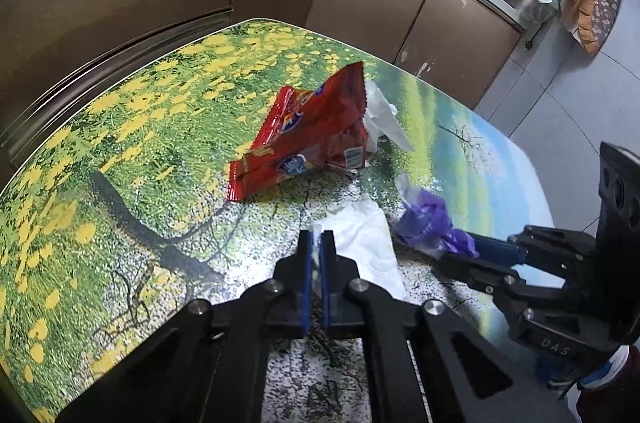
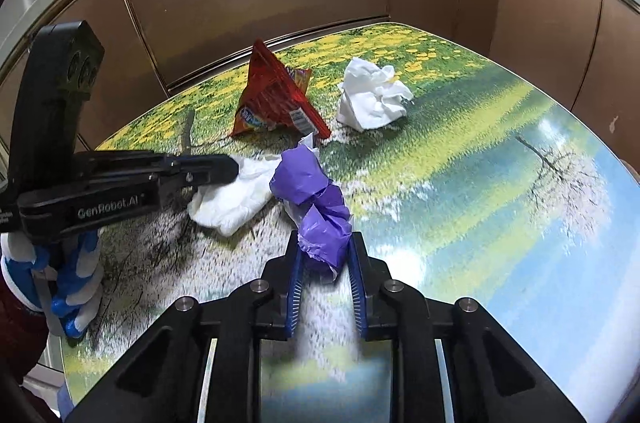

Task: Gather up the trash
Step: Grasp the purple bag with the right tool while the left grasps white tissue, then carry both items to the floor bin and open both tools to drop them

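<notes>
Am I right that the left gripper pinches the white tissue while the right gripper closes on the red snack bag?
Not quite: the right gripper closes on the crumpled purple plastic, as the right wrist view shows. The red snack bag lies untouched. The left gripper does pinch the white tissue.

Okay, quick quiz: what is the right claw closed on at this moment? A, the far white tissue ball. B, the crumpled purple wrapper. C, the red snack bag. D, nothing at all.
B: in the right wrist view the right claw has its blue pads pressed against the crumpled purple wrapper, while the red snack bag and the far white tissue ball lie untouched farther back on the table.
</notes>
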A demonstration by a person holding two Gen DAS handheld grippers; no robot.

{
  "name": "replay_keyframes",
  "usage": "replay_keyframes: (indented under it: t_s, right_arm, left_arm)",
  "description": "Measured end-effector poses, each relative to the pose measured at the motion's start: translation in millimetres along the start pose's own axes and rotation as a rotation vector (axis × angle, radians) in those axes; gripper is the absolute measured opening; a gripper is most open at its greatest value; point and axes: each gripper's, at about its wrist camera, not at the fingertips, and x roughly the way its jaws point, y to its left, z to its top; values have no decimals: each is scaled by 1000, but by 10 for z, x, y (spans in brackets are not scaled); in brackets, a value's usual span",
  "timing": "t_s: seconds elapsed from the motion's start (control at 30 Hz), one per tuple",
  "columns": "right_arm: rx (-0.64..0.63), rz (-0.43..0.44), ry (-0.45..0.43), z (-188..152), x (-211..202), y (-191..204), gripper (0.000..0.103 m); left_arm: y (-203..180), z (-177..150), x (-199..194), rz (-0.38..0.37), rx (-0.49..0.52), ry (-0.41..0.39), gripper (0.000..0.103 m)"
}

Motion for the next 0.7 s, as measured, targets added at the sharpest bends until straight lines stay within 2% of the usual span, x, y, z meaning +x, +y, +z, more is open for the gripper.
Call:
replay_keyframes:
  t_s: [0.4, 0.7]
  right_arm:
    - [66, -57, -45, -319, -614, 67, 20]
    - [118, -99, -109, -636, -1181, 180, 20]
  left_arm:
    - [-121, -274, -298, -27, -72, -22, 3]
    - [-376, -455, -770, -55, -46, -66, 3]
